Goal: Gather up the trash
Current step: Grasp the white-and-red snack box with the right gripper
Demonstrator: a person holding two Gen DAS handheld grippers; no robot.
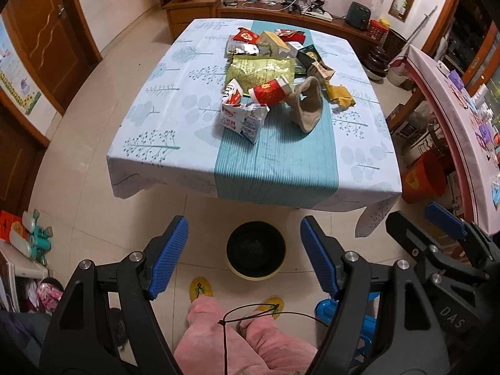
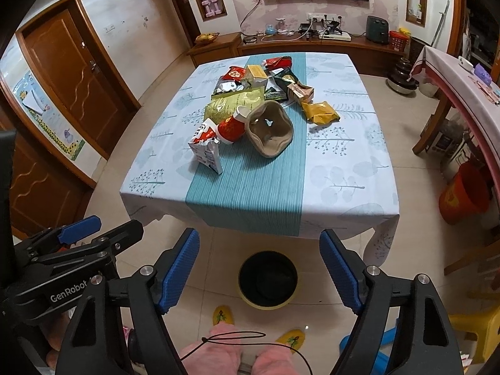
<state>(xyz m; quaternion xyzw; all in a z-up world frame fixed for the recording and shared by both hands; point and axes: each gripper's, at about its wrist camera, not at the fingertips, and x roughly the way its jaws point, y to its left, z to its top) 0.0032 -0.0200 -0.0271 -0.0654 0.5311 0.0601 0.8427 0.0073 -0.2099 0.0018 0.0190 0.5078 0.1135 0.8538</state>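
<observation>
A pile of trash lies along the teal runner of a table (image 1: 156, 131) (image 2: 343, 168): a red-white milk carton (image 1: 242, 115) (image 2: 206, 150), a red paper cup (image 1: 268, 92) (image 2: 231, 128), a brown pulp tray (image 1: 307, 104) (image 2: 270, 132), a green snack bag (image 1: 262, 73) (image 2: 232, 103), a yellow wrapper (image 1: 340, 95) (image 2: 322, 112) and several more packets behind. A bin (image 1: 256, 250) (image 2: 267, 279) with a black liner stands on the floor by the table's near edge. My left gripper (image 1: 244, 256) is open and empty above the bin. My right gripper (image 2: 259, 276) is open and empty too, beside the left.
A red bucket (image 1: 422, 181) (image 2: 465, 197) stands at the right under a second, cloth-covered table (image 2: 468, 93). A blue stool (image 1: 328, 312) and a yellow stool (image 2: 478, 334) are low right. A shelf with clutter (image 1: 25, 240) is at the left. The person's slippered feet (image 2: 223, 314) are below.
</observation>
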